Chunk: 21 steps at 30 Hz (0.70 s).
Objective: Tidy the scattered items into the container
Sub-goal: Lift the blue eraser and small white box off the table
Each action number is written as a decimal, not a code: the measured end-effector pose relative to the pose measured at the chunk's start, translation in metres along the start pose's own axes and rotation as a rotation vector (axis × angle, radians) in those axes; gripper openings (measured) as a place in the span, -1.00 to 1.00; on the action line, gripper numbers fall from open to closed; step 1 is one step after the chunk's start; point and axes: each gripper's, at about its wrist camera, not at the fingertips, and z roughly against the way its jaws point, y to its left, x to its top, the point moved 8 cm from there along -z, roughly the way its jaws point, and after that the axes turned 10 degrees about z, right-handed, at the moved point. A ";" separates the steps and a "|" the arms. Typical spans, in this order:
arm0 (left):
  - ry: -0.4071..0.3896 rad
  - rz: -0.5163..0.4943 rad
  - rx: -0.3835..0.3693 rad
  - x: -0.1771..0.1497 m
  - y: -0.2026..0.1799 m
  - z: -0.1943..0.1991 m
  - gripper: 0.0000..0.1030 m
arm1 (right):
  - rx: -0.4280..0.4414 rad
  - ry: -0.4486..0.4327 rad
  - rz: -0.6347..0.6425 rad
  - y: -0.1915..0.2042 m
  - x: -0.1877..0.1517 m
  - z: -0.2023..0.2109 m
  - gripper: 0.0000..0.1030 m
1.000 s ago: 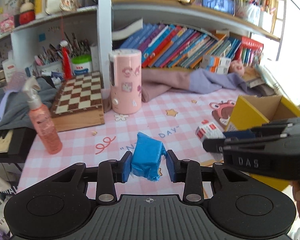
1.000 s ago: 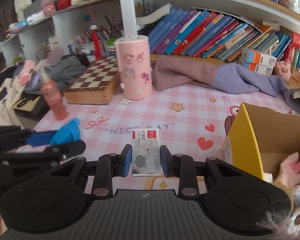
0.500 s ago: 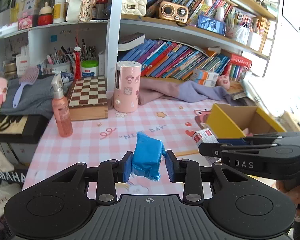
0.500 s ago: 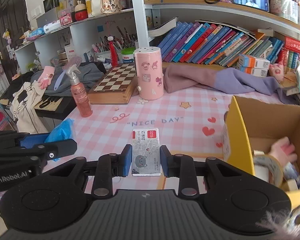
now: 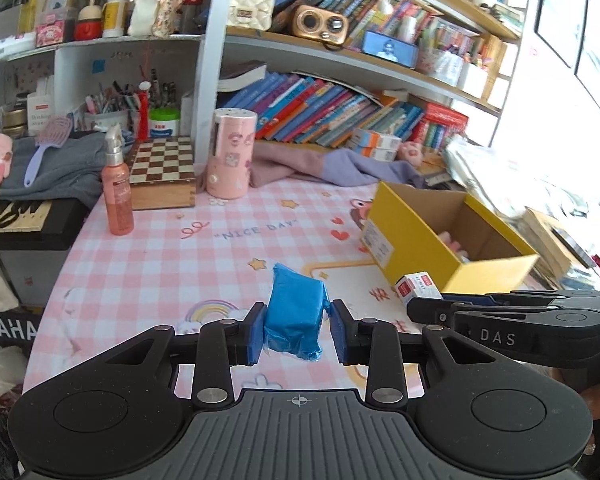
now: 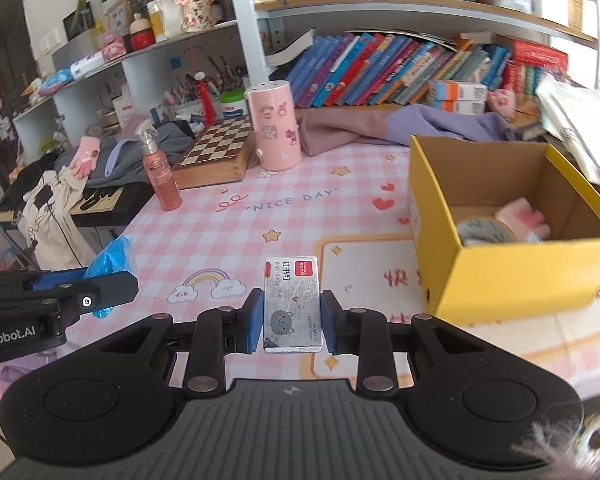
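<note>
Aloft, one blue packet (image 5: 296, 312) pinched in left tool (image 5: 298, 332), one staple box (image 6: 292, 304) in right tool (image 6: 292, 326)

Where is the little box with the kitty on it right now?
The right tool is pinching the little kitty box, holding it up over the pink checked table, just left of the yellow box.

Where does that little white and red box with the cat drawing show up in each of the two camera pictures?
Left wrist view: the small box is at right of centre, its end poking out ahead of the right claw, just in front of the yellow box.
Right wrist view: bottom centre, gripped between the claw's blue pads.
Shared landmark: the pink canister beside the chessboard.
</note>
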 end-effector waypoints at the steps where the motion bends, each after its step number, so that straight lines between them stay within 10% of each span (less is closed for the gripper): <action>1: 0.002 -0.009 -0.007 -0.002 -0.003 0.003 -0.38 | -0.005 -0.003 -0.011 0.000 -0.004 0.005 -0.46; 21: 0.082 -0.150 -0.206 -0.044 -0.075 0.021 -0.39 | -0.172 0.003 -0.167 -0.030 -0.070 0.085 -0.46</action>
